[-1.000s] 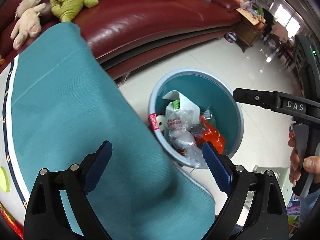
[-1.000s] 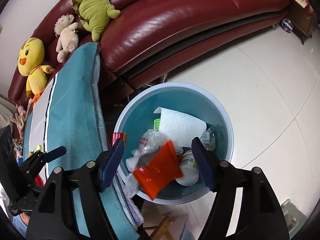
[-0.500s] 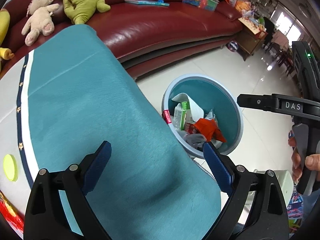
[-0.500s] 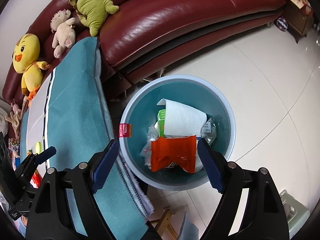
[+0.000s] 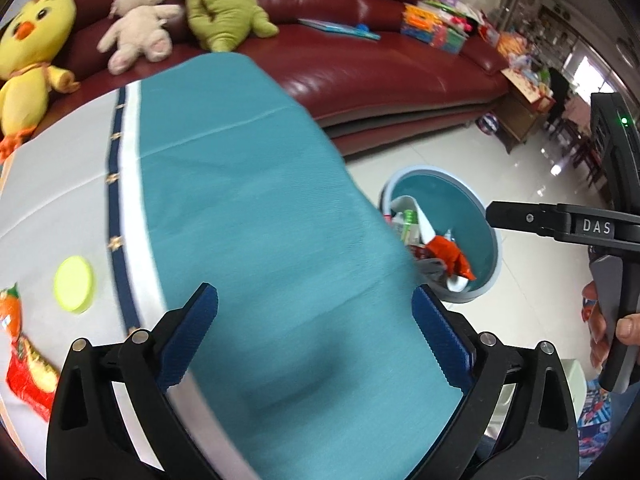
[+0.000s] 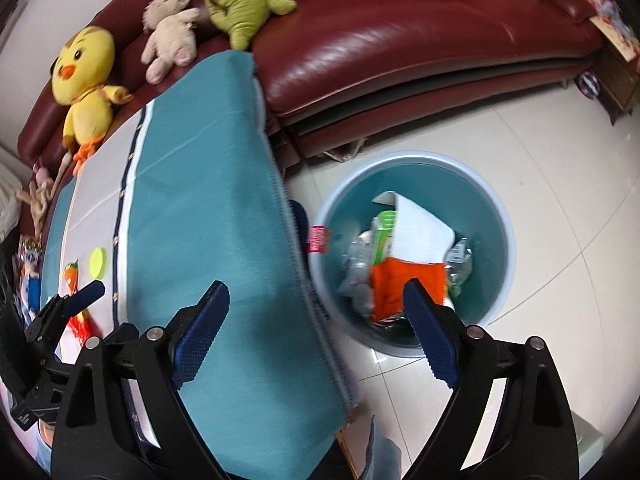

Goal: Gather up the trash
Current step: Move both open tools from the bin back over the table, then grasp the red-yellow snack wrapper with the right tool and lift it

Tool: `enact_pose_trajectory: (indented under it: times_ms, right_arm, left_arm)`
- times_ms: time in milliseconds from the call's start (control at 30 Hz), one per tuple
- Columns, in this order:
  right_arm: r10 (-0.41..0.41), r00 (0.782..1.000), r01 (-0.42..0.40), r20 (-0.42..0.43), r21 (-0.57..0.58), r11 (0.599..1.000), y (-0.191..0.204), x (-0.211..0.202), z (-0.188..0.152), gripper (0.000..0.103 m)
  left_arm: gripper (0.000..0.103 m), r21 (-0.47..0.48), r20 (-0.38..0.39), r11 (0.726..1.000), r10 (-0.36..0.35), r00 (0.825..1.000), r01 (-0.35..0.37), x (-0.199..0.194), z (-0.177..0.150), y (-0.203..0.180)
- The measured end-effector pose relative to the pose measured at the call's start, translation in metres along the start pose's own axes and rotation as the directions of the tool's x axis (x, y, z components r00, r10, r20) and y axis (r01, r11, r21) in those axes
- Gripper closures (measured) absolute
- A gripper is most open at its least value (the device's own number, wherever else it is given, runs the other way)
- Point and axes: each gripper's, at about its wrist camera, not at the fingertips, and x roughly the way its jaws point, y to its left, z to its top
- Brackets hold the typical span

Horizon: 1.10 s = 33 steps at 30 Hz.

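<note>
A round blue-grey trash bin [image 6: 500, 216] stands on the floor beside the table; it holds an orange wrapper [image 6: 396, 280], white paper [image 6: 420, 228] and plastic scraps. The bin also shows in the left wrist view [image 5: 494, 256]. My left gripper [image 5: 316, 336] is open and empty over the teal tablecloth [image 5: 248, 208]. My right gripper [image 6: 316, 332] is open and empty, above the table's edge and the bin. On the table's left lie a red-orange snack packet [image 5: 24, 364] and a yellow-green lid [image 5: 74, 284].
A dark red leather sofa [image 6: 400, 40] runs behind, with a yellow chick, a cream plush and a green plush on it. The tiled floor [image 6: 560, 152] lies around the bin. Boxes and toys sit on the sofa's far end [image 5: 436, 28].
Both grippers have pulled back from over the bin toward the table. The orange wrapper, which hung between the right gripper's open fingers a second ago, now lies in the bin.
</note>
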Motion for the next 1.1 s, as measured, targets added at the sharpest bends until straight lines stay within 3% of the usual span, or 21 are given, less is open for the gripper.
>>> enact_pose_trajectory:
  times_ms: [333,633,833,1100]
  right_arm:
    - [0.043,0.998,-0.047,-0.038,-0.121,0.991,0.075,0.009,-0.014,0.018]
    - [0.077,0.989,-0.109,-0.127,-0.267,0.958,0.170,0.035,-0.036,0.018]
    - [0.092,0.977,-0.164,-0.193,-0.404,0.900,0.248,0.056,-0.056,0.018]
    - [0.085,0.955,-0.240,-0.286,-0.569,0.787,0.343,0.088,-0.093,0.018]
  left_arm:
    - [0.005,-0.098,0.033,0.991,0.091,0.995,-0.087,-0.042,-0.037,0.075]
    - [0.005,-0.209,0.021,0.957,0.211,0.977,-0.202,-0.083,-0.087,0.171]
    - [0.005,-0.270,-0.003,0.926,0.273,0.962,-0.263,-0.104,-0.125,0.229]
    - [0.005,-0.346,-0.031,0.890,0.304,0.952,-0.295,-0.122,-0.174,0.284]
